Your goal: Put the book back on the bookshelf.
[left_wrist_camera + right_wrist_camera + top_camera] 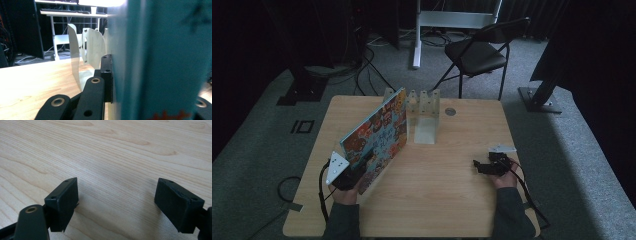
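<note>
Book [379,134] held tilted at table's [447,200] 9 o'clock, lower corner clamped by left gripper [357,170]. Judged stiff, light, glossy; spine-edge grip advised. Rack [424,112] at 12. Right gripper [484,166] parked at 3, jaws wide, nothing held.

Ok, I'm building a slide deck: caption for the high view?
Left gripper holds a colourful book tilted near a white rack; right gripper rests open on the wooden table.

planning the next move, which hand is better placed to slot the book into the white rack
Left. The left tongs are shut on the book, whose far end is near the white rack. The right tongs are open over bare table.
</note>
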### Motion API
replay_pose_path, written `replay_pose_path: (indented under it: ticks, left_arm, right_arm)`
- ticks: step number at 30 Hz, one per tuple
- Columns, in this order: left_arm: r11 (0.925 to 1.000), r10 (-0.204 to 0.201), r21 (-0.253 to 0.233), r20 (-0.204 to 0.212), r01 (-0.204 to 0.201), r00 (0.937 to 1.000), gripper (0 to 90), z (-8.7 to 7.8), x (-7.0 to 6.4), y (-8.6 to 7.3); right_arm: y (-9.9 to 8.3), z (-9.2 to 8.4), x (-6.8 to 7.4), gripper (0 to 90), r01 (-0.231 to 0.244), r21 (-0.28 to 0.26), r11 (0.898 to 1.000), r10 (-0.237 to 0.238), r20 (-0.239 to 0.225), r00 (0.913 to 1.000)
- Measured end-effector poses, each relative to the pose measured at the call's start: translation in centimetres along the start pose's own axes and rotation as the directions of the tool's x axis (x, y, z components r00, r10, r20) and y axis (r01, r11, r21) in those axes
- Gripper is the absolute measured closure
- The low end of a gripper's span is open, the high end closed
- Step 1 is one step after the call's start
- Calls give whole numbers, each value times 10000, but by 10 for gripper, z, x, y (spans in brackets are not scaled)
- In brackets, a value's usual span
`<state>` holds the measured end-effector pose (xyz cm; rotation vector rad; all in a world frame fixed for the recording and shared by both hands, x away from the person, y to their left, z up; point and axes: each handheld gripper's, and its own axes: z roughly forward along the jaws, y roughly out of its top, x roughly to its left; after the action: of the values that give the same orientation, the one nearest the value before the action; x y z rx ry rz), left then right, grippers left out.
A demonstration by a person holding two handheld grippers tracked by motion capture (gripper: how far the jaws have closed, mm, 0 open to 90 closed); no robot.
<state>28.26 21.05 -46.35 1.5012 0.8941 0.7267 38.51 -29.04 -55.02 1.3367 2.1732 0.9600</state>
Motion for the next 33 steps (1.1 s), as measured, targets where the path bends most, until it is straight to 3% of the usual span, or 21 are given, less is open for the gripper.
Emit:
replay_pose_path:
  ticks: [17, 33]
  left_arm:
    - [10000, 59, 41, -267, -58, 9996, 811, 5, 0, 2]
    - [9999, -135, -51, -588, 132, 9982, 811, 14, 1, 6]
  right_arm:
    - [0, 0, 0, 190, -7, 2, 10000, 7, -2, 10000]
    - [0, 0, 0, 190, 1, 0, 10000, -1, -3, 10000]
